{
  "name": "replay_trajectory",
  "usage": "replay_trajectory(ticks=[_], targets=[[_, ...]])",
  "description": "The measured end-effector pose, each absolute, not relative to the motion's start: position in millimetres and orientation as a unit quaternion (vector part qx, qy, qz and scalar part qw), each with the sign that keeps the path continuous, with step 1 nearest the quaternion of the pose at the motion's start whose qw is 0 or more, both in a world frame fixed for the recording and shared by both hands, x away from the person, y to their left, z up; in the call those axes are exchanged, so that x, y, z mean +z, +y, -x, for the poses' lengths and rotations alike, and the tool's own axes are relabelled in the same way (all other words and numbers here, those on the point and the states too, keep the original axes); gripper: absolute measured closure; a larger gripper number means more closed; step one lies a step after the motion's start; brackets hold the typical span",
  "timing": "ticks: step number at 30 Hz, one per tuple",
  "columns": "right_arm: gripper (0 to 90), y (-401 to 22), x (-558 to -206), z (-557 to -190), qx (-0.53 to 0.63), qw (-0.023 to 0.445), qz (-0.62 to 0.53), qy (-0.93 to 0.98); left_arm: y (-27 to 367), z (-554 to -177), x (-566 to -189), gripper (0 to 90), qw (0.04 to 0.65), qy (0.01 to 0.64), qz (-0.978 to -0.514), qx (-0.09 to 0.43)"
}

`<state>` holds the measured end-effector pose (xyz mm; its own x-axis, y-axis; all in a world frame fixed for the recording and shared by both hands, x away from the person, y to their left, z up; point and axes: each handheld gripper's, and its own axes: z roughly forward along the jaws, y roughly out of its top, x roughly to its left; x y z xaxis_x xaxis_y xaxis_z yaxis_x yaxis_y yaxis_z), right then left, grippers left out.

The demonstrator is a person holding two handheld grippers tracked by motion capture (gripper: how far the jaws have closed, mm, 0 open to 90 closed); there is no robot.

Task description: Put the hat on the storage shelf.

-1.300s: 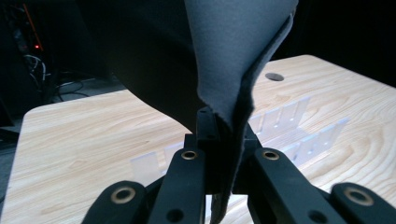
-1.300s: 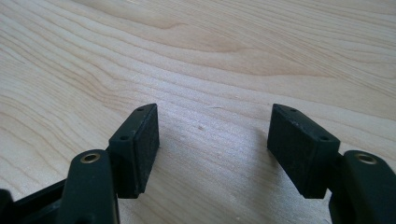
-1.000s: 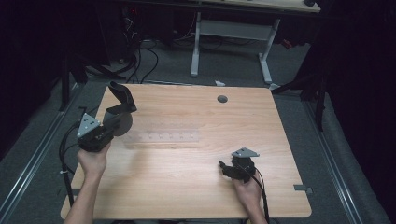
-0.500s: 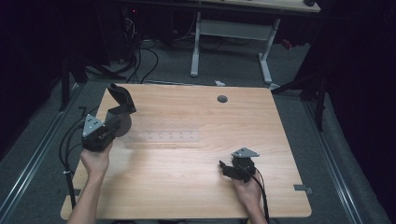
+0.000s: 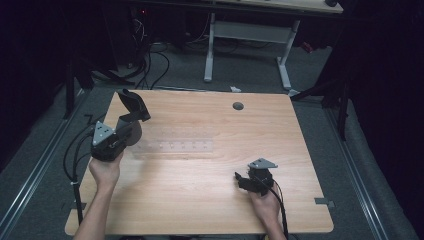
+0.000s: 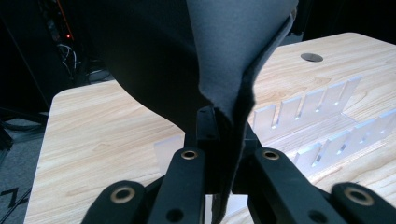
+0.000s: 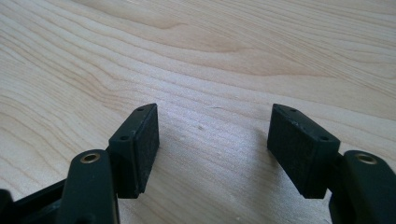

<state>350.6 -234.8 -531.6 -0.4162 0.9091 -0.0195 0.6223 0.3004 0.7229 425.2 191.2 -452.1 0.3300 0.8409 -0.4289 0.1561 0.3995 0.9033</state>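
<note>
High view, left gripper [image 5: 131, 111] raised over the table's [image 5: 200, 200] left edge, fingers pinched on a dark grey cloth [image 5: 131, 102] hiding their tips, clear slotted rack [image 5: 172, 148] beside it, right gripper [image 5: 242, 179] low near the front, fingers [image 7: 140, 140] spread wide, holding nothing.

Setting: lab or test workspace, dimly lit. Evidence: light wooden table [image 5: 200, 200] with cable grommet hole [image 5: 238, 106]; grey carpet floor [image 5: 40, 170]; loose black cables [image 5: 150, 65]; white-legged adjustable desk [image 5: 247, 35] behind; small red equipment light [image 5: 144, 11] in the dark background
</note>
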Motion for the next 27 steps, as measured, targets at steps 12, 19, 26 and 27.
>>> replay_trajectory(ticks=[12,19,26,27], targets=[[34.4,-234.7,-531.6,-350.6,0.326,0.22,-0.494,0.775,187.0,-430.7,-466.8,86.4,0.645,0.526,-0.492,0.255],[34.4,-234.7,-531.6,-350.6,0.326,0.22,-0.494,0.775,184.0,-433.0,-473.6,86.1,0.634,0.531,-0.501,0.254],[34.3,-234.7,-531.6,-350.5,0.326,0.22,-0.494,0.775,187.7,-428.4,-477.3,85.3,0.636,0.534,-0.5,0.246],[34.4,-234.7,-531.6,-350.5,0.326,0.22,-0.494,0.775,188.0,-427.9,-477.5,85.1,0.636,0.536,-0.5,0.244]])
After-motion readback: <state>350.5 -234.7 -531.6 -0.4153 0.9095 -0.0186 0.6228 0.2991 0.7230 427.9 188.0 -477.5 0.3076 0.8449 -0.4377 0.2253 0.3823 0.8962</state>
